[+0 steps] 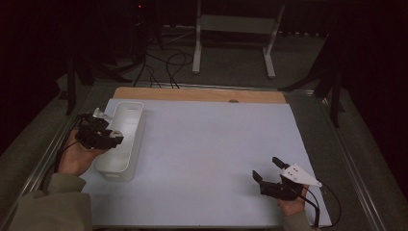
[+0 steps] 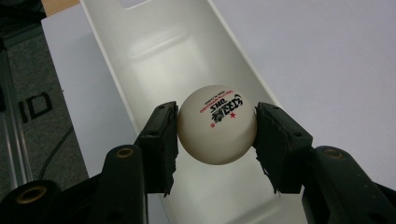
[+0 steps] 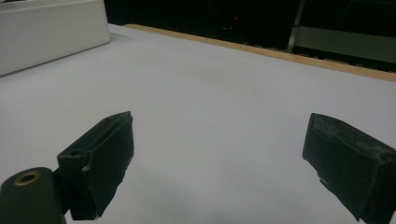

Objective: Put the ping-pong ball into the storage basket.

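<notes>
Ping-pong ball (image 2: 217,125) sits clamped in the left hand-held gripper (image 2: 217,135) directly above the white tray (image 2: 154,51), seemingly poised for release into it, while the right hand-held gripper (image 1: 268,169) waits open well clear of the tray.

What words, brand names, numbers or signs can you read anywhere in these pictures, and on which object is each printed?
"DHS", upside down, with red stars: on the white ball held over the white bin.
Small red line above it on the ball: too small to read.
Nothing else carries readable text.
</notes>
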A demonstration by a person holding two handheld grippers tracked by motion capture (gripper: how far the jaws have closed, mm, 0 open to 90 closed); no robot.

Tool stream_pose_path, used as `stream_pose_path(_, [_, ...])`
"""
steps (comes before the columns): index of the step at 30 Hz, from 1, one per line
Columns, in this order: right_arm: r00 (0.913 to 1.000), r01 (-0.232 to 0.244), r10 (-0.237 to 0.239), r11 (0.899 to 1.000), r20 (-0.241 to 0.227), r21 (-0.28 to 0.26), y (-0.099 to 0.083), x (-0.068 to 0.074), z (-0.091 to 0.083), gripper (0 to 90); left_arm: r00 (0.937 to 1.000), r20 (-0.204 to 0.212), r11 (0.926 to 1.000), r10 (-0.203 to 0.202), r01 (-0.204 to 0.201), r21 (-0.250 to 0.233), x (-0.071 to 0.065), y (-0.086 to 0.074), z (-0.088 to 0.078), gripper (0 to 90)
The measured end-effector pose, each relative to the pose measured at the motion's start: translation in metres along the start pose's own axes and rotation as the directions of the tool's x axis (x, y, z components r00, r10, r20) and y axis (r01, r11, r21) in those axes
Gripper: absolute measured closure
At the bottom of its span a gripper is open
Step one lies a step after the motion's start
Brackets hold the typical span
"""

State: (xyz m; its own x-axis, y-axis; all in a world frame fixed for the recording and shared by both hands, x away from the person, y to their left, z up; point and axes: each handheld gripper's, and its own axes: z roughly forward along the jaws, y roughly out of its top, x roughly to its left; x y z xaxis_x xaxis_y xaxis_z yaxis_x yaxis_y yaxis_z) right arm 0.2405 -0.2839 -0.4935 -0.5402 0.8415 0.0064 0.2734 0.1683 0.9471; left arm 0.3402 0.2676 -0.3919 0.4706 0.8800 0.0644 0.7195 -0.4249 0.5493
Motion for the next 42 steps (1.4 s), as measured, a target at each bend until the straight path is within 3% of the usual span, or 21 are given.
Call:
stream_pose_path(38, [1.0000, 0.001, -0.001, 1.000, 0.002, 0.003, -0.0002, 0.0003, 0.0005, 8.7, 0.9998, 0.010, 0.9998, -0.019, 0.018, 0.006, 0.0040, -0.0058, 0.0010, 50.2])
stream_pose_path(39, [1.0000, 0.001, -0.001, 1.000, 0.003, 0.003, -0.0001, 0.0003, 0.0005, 8.7, 0.9997, 0.010, 0.9997, -0.023, 0.023, 0.003, 0.0040, -0.0058, 0.0009, 46.8])
stream_pose_path(41, [1.0000, 0.002, -0.002, 1.000, 0.003, 0.003, -0.0001, 0.0003, 0.0005, 8.7, 0.9997, 0.003, 0.9997, -0.025, 0.025, -0.005, 0.0033, -0.0054, 0.0013, 30.3])
stream_pose_path(42, [1.0000, 0.002, -0.002, 1.000, 0.002, 0.003, -0.0001, 0.0002, 0.0005, 8.8, 0.9997, -0.005, 0.9997, -0.026, 0.026, -0.005, 0.0028, -0.0051, 0.0013, 30.3])
